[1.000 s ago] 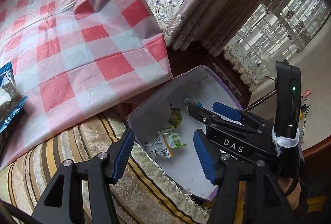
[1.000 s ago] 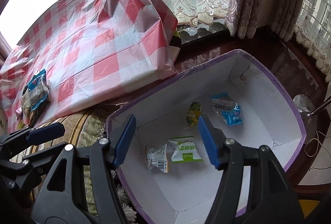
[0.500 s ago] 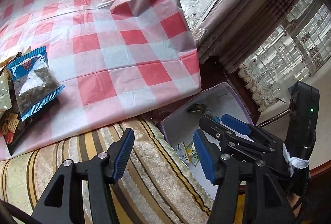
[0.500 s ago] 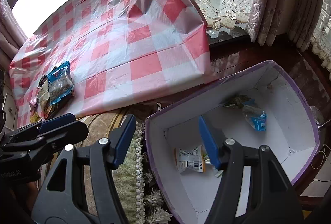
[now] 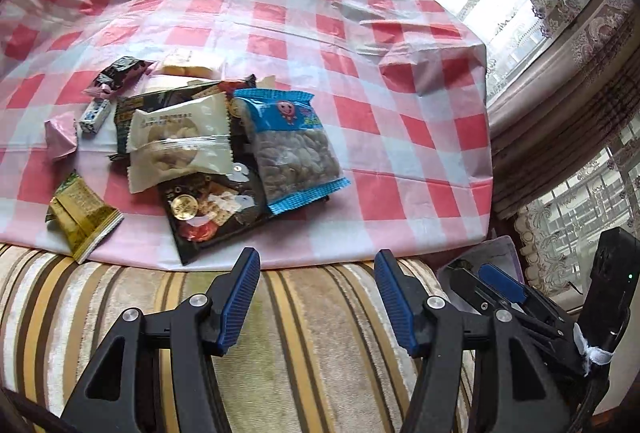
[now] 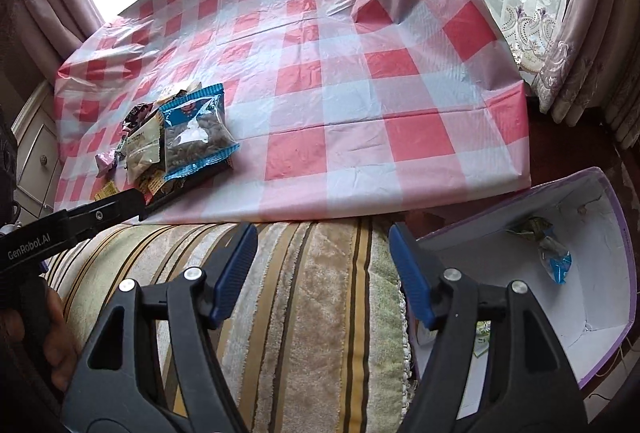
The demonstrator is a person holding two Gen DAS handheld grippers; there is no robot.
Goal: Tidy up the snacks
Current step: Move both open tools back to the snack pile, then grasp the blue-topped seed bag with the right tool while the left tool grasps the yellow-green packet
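A pile of snack packets lies on the red-checked tablecloth (image 5: pixel 360 81): a blue nut bag (image 5: pixel 294 149), a cream biscuit packet (image 5: pixel 180 145), a black packet (image 5: pixel 212 209) and a gold packet (image 5: pixel 82 215). My left gripper (image 5: pixel 316 297) is open and empty over the striped cushion, just short of the pile. My right gripper (image 6: pixel 322 273) is open and empty over the cushion. A white box with purple rim (image 6: pixel 600 273) at right holds a blue packet (image 6: pixel 556 261) and others. The pile also shows in the right wrist view (image 6: pixel 192 129).
A striped cushion (image 6: pixel 300 313) runs along the table's near edge. Curtains (image 5: pixel 560 105) and windows stand at the right. A white drawer unit (image 6: pixel 36 157) stands at the far left. The right gripper's body (image 5: pixel 520 313) shows at lower right in the left wrist view.
Both grippers have swung left, away from the box and toward the table. The snack pile has come into full view before my left gripper. Both stay open.
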